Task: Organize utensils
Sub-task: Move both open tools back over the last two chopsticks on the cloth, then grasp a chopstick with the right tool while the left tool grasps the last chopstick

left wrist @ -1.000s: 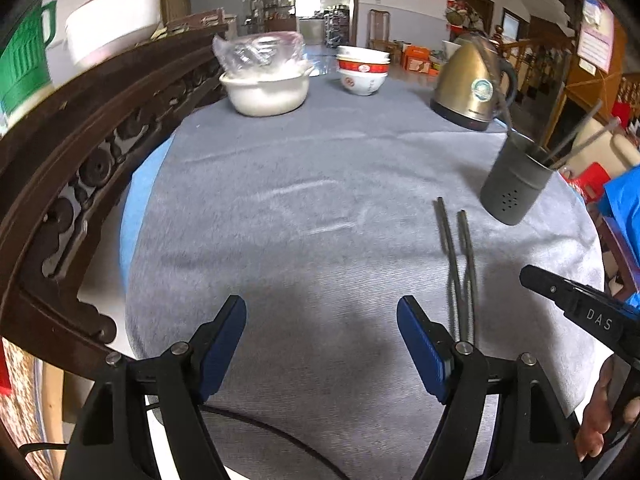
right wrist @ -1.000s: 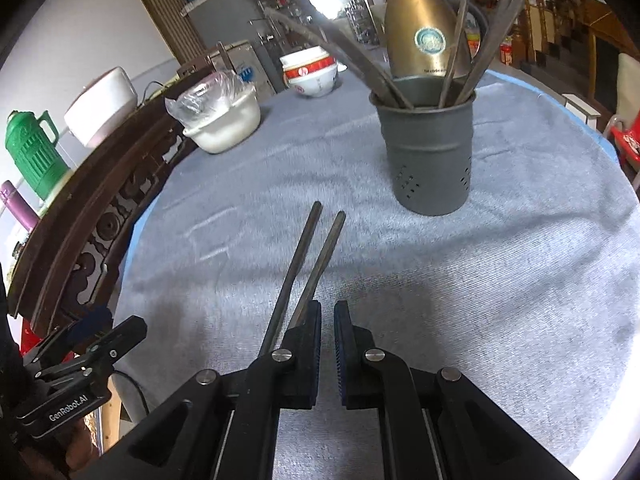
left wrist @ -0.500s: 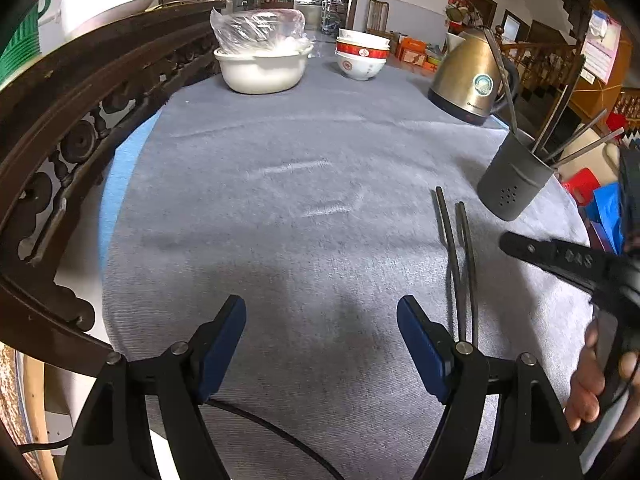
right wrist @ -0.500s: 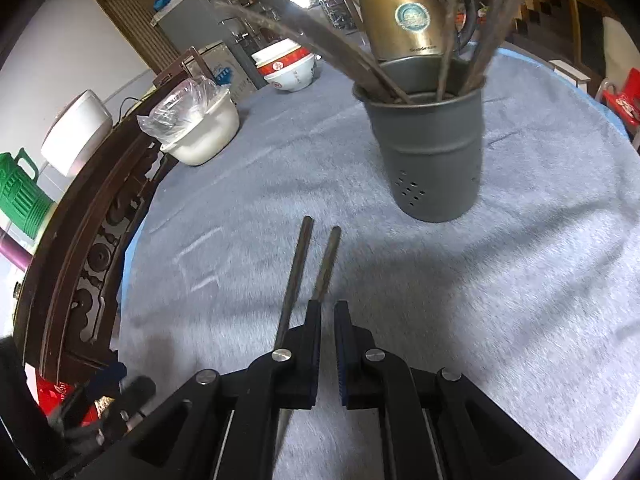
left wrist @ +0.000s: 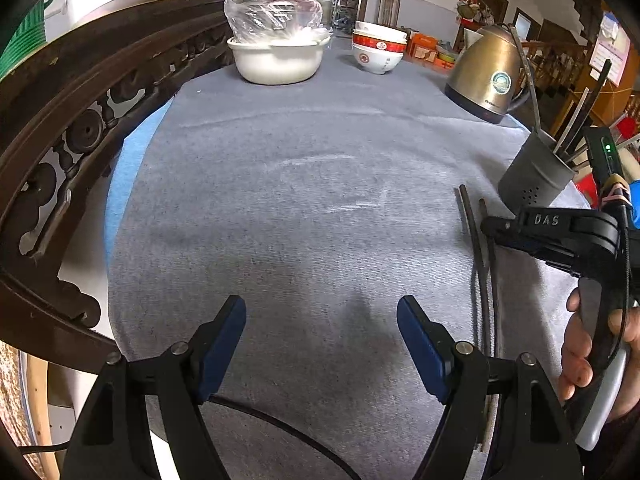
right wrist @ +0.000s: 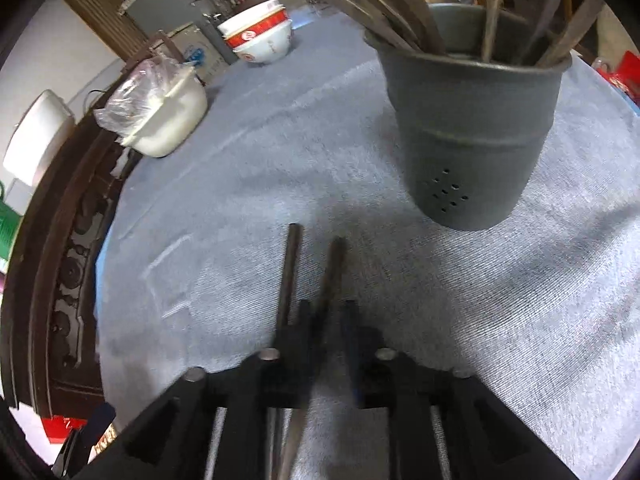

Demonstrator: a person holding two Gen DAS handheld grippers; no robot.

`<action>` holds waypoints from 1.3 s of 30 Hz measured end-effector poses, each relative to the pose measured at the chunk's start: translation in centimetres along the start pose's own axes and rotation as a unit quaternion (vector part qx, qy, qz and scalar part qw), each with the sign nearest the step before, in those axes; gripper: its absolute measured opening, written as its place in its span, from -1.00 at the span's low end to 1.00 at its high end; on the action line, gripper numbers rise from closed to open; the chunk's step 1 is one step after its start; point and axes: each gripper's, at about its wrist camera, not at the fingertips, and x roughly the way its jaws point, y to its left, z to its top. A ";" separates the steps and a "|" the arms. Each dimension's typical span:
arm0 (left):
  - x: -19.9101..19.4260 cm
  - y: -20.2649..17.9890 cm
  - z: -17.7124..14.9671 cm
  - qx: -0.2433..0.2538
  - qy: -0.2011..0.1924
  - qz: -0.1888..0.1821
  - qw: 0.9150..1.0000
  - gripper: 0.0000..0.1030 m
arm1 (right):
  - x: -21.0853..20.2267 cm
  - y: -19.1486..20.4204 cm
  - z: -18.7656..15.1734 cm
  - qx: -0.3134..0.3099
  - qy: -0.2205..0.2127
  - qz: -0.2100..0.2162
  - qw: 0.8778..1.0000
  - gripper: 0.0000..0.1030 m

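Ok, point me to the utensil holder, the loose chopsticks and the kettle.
utensil holder (right wrist: 472, 136): right wrist view, front wall above the holes.
chopsticks (right wrist: 289, 272): right wrist view, shaft of the left stick.
kettle (left wrist: 486, 76): left wrist view, gold body.

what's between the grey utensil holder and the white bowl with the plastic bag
Nothing: between the utensil holder and the bagged white bowl only bare grey tablecloth shows, in the right wrist view.

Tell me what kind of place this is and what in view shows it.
Probably a home dining area. A round table under a grey cloth carries stacked red-and-white bowls, a gold electric kettle and a grey utensil holder filled with chopsticks. A carved wooden chair back stands at its edge.
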 end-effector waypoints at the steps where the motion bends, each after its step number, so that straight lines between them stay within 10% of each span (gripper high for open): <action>1: 0.0 0.0 0.0 0.000 0.000 0.000 1.000 0.52 | 0.0 0.1 0.1 -0.002 -0.006 -0.006 1.000 -0.36; 13: 0.6 0.8 0.2 -0.008 0.008 0.000 1.000 0.52 | 1.1 2.8 0.9 -0.105 -0.014 -0.105 0.989 -0.64; 39: 4.9 -8.6 7.6 0.092 0.086 -0.063 0.990 0.52 | -2.9 -4.9 -0.4 -0.114 0.003 -0.047 0.992 -0.80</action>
